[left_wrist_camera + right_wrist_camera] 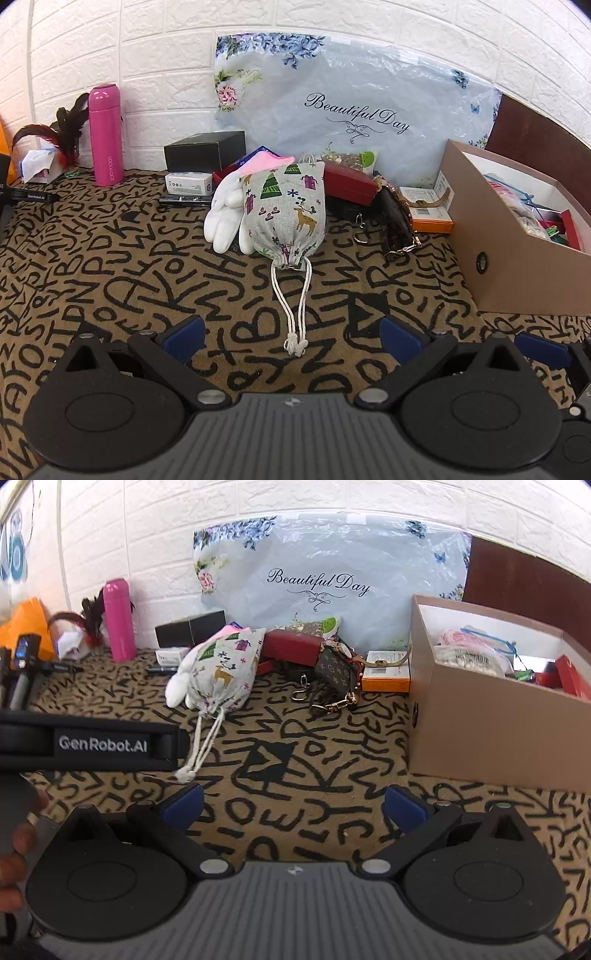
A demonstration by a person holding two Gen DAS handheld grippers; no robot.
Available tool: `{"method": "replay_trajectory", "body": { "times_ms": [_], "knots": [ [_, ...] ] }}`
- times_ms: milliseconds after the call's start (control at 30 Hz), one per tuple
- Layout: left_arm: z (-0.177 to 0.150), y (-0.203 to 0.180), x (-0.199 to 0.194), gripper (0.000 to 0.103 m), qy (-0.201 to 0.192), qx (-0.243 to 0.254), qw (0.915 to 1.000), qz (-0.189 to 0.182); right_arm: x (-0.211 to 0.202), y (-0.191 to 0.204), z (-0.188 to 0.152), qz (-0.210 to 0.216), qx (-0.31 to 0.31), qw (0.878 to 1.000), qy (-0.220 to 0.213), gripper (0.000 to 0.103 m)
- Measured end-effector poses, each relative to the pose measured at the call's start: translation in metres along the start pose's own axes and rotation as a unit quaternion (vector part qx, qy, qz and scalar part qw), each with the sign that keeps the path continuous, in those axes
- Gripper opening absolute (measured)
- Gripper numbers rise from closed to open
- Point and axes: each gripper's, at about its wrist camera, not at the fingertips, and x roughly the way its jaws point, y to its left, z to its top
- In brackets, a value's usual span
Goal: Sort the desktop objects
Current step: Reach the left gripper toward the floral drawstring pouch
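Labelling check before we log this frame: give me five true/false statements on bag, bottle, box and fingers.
1. The drawstring bag lies on the patterned cloth, closed. True.
2. The pink bottle lies on its side. False: it stands upright by the wall.
3. The cardboard box is empty. False: it holds items.
4. The left gripper has its fingers open with nothing between the pads. True.
5. The right gripper grips the white glove. False: it is open, holding nothing.
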Motion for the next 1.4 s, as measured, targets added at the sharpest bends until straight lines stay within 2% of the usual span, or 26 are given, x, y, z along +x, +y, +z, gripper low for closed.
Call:
{"method": "replay_trajectory", "body": {
  "times_ms": [167,400,700,933,1033,1267,1400],
  "knots": [
    [0.004,0.004,0.009,0.103,0.009,-0.001,1.0,0.002,0.012,-0.002,0.004,0.014,-0.007,1.0,0.02,0.101],
    [0.01,0.01,0.019,0.103,0.013,0.0,0.9999,0.003,0.022,0.006,0.01,0.024,-0.024,0.999,0.013,0.101],
    [0.019,0.022,0.033,0.103,0.012,-0.01,0.9998,-0.011,0.043,0.01,0.018,0.048,-0.013,0.998,0.024,0.101],
    [0.046,0.032,0.054,0.103,0.002,-0.015,0.9998,-0.016,0.07,0.021,0.036,0.061,-0.038,0.997,0.004,0.101],
    [0.06,0.035,0.068,0.103,0.003,-0.017,0.9997,-0.016,0.087,0.027,0.045,0.079,-0.047,0.996,-0.001,0.101],
    [0.088,0.032,0.103,0.103,-0.001,-0.011,0.9996,-0.025,0.128,0.038,0.072,0.101,-0.047,0.994,-0.011,0.101],
    [0.096,0.034,0.121,0.099,0.012,-0.009,0.9992,-0.037,0.15,0.038,0.082,0.099,-0.04,0.994,-0.012,0.101]
  ]
}}
